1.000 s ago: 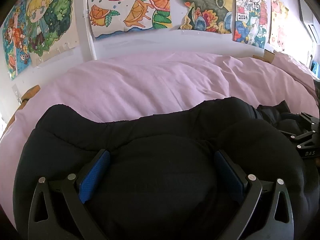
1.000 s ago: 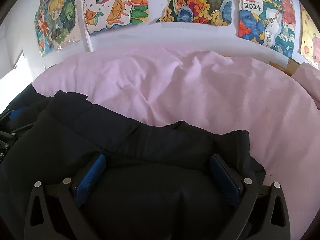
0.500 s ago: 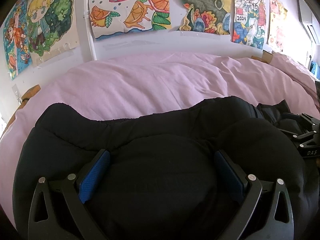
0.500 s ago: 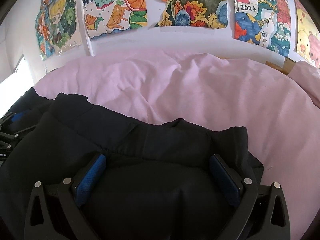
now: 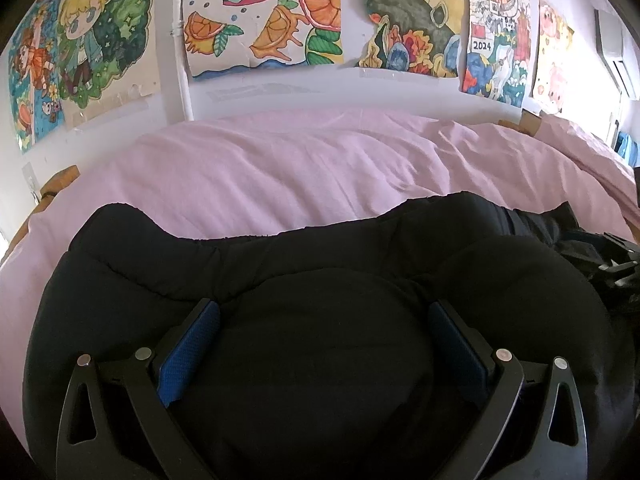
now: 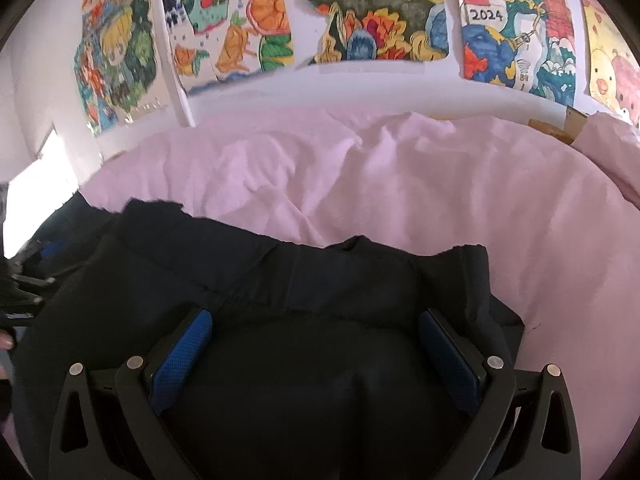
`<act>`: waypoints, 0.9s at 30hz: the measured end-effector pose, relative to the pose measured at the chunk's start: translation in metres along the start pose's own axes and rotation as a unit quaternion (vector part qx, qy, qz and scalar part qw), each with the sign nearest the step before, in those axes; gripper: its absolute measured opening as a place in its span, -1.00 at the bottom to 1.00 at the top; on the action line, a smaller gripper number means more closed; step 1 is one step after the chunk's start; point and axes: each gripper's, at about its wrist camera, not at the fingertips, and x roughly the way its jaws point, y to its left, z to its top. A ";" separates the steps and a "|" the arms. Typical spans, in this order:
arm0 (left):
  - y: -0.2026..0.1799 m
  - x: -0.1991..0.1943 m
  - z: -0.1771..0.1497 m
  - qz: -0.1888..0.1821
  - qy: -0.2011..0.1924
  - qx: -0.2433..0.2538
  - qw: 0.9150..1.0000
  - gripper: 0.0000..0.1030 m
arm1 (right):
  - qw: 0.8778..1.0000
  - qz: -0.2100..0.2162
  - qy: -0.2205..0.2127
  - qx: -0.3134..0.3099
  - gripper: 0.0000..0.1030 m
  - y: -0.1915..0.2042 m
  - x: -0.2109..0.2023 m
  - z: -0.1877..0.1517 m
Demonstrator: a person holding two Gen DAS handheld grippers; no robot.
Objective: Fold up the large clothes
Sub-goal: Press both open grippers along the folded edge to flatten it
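Garment: black padded jacket (image 5: 320,264) lies spread on the pink bedsheet (image 5: 304,168), filling the lower half of both wrist views; its quilted surface bulges in soft lobes.
Garment edge: far hem of the jacket runs as a wavy line across the sheet, higher at the left and right ends in the left wrist view, stepped and ragged in the right wrist view (image 6: 304,280).
Left gripper: left gripper (image 5: 324,320) sits with its jaws spread wide, blue pads (image 5: 188,352) on either side of a rounded mound of the black fabric; the cloth bulges between the fingers, and the pads touch its flanks without pinching it shut.
Right gripper: right gripper (image 6: 316,328) is likewise wide apart, its blue pads (image 6: 180,360) flanking a dark fold of the same jacket, fabric rising between them.
Neighbouring tool: black frame of the other gripper shows at the right edge of the left wrist view (image 5: 612,256), resting by the jacket.
Bed: pink sheet is wrinkled, with loose creases beyond the jacket (image 6: 360,184).
Wall: white wall (image 5: 280,88) behind the bed carries a row of colourful drawings (image 5: 260,20), one marked 2024 (image 6: 486,14).
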 end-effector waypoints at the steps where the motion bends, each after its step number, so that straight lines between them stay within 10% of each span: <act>1: 0.001 -0.001 0.000 -0.002 -0.001 -0.002 1.000 0.98 | 1.000 0.009 -0.017 0.006 1.00 -0.002 -0.008 0.001; 9: 0.009 -0.024 0.007 -0.020 -0.010 -0.013 1.000 0.98 | 0.996 0.052 -0.066 0.021 1.00 -0.023 -0.055 0.013; 19: 0.036 -0.090 -0.007 0.015 -0.065 -0.004 0.998 0.98 | 0.995 0.086 -0.007 0.056 1.00 -0.057 -0.066 -0.008; 27: 0.104 -0.133 -0.040 0.019 -0.033 -0.079 0.996 0.97 | 0.986 0.120 0.061 0.100 1.00 -0.075 -0.062 -0.035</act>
